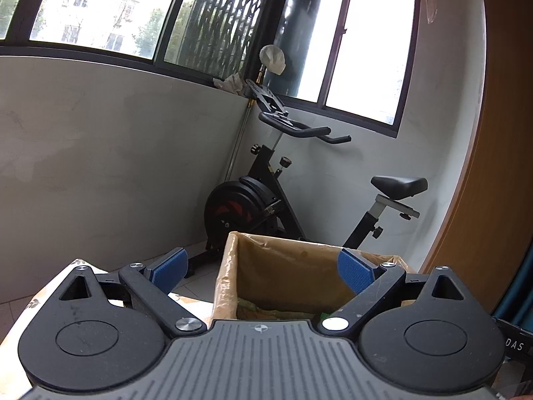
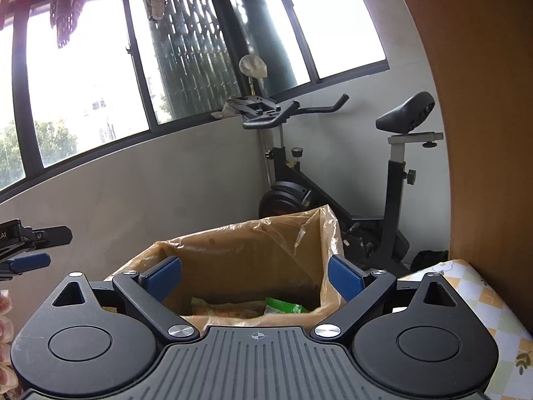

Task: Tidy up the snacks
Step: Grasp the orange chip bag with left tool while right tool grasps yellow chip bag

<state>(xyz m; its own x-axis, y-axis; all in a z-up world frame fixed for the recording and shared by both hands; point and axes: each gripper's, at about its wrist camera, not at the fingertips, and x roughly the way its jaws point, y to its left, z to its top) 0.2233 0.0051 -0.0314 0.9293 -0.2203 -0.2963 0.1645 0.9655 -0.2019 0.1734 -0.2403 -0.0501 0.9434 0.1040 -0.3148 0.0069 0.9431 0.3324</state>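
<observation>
A cardboard box (image 1: 283,273) lined with a brownish plastic bag stands ahead of both grippers. Snack packets lie at its bottom: a green packet (image 2: 283,306) and a yellowish packet (image 2: 213,310) in the right wrist view, only a strip of them (image 1: 266,313) in the left wrist view. My left gripper (image 1: 263,270) is open, its blue pads wide apart with nothing between them. My right gripper (image 2: 255,278) is also open and empty, over the box's near edge. The left gripper's fingertip (image 2: 30,261) shows at the left edge of the right wrist view.
An exercise bike (image 1: 299,193) stands behind the box in the corner under the windows. A wooden panel (image 2: 483,133) rises on the right. A patterned yellow cloth (image 2: 483,300) covers the surface at lower right. Flowers (image 2: 5,333) show at the far left edge.
</observation>
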